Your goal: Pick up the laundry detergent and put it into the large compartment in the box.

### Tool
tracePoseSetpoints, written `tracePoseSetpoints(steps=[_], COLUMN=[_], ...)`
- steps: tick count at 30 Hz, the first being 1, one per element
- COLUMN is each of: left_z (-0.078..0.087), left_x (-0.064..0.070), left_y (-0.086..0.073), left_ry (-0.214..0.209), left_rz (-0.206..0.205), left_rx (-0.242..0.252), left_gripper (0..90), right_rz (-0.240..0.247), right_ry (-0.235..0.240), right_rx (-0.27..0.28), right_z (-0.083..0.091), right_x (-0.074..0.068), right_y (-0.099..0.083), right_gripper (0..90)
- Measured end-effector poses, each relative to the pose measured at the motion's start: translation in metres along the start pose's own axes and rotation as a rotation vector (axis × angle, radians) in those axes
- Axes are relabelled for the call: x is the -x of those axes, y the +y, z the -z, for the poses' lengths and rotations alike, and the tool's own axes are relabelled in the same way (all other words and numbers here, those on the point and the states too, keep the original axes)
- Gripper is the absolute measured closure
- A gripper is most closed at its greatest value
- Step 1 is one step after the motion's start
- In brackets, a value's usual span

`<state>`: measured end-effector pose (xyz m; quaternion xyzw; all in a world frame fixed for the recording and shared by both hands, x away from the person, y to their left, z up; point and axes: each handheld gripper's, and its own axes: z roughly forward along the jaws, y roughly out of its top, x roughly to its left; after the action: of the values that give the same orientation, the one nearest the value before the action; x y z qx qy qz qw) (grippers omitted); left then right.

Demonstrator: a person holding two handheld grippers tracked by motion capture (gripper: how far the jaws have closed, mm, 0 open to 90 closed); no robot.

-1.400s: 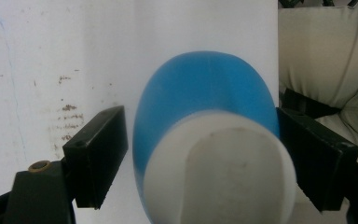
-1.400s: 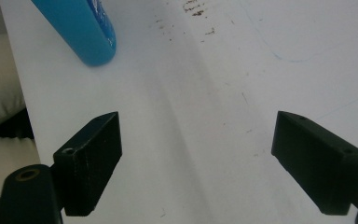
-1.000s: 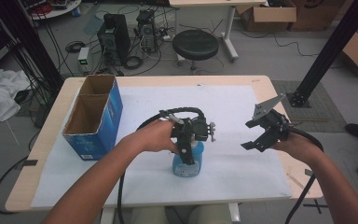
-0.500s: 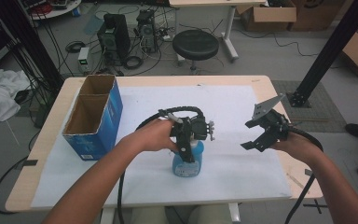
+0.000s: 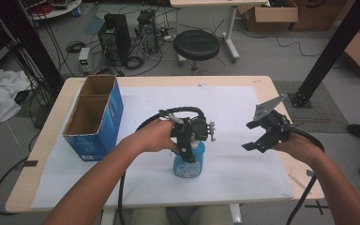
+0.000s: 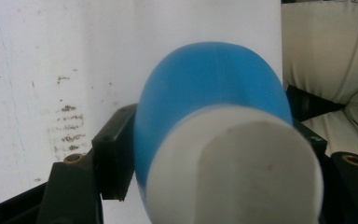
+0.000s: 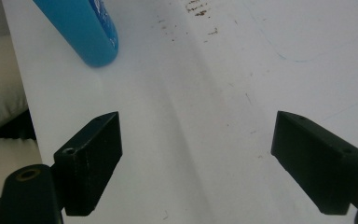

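Observation:
A blue bottle [image 5: 187, 161] with a white cap stands upright on the white paper [image 5: 234, 108] near the table's front middle. My left gripper [image 5: 187, 140] comes down over its top and is shut on its neck. Its own camera looks down on the white cap [image 6: 242, 168] and the blue bottle [image 6: 205, 79] shoulder, with a black jaw at each side. My right gripper [image 5: 258, 138] hovers open above the paper to the right of the bottle, apart from it. Its jaws stand wide with nothing between them [image 7: 196, 158], and the blue bottle [image 7: 81, 28] shows at the upper left.
An open blue cardboard box [image 5: 93, 117] with two compartments stands at the table's left. The wooden table edge [image 5: 304, 164] runs close to my right hand. A black stool [image 5: 197, 44] and computer gear sit on the floor beyond the table.

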<state>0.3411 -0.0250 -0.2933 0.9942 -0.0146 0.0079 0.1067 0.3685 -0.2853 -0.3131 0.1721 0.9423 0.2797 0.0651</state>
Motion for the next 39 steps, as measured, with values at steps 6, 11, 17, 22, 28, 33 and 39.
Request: tracePoseSetpoints(steps=[6, 11, 17, 22, 28, 33, 39], left_z=[0.001, 0.001, 0.001, 0.004, 0.019, 0.037, 0.061], left_x=[0.001, 0.002, 0.003, 0.003, 0.006, 0.006, 0.003], left_y=[0.0, -0.001, -0.002, -0.005, -0.011, -0.018, -0.027], left_ry=[-0.001, -0.001, 0.001, -0.003, 0.004, 0.023, 0.071], left_rz=[-0.006, -0.011, -0.009, 0.021, 0.07, 0.151, 0.292], left_rx=[0.003, 0.005, 0.016, 0.016, 0.039, 0.06, 0.075], left_gripper=[36.0, 37.5, 37.7, 37.8, 37.9, 37.9, 37.9], right_rz=[0.0, 0.001, -0.004, -0.004, -0.007, -0.004, -0.003], right_ry=[0.005, 0.007, 0.011, 0.02, 0.017, 0.019, 0.015], right_rx=[-0.001, 0.0, 0.001, -0.002, -0.004, -0.003, -0.003], right_z=[-0.001, -0.001, -0.002, -0.004, -0.002, 0.0, 0.001], right_x=[-0.001, -0.002, -0.002, -0.003, -0.003, -0.004, -0.005], right_y=[0.0, -0.001, -0.001, -0.003, -0.003, -0.002, 0.0], right_gripper=[15.9, 15.9, 16.0, 16.3, 16.4, 16.4, 16.4])
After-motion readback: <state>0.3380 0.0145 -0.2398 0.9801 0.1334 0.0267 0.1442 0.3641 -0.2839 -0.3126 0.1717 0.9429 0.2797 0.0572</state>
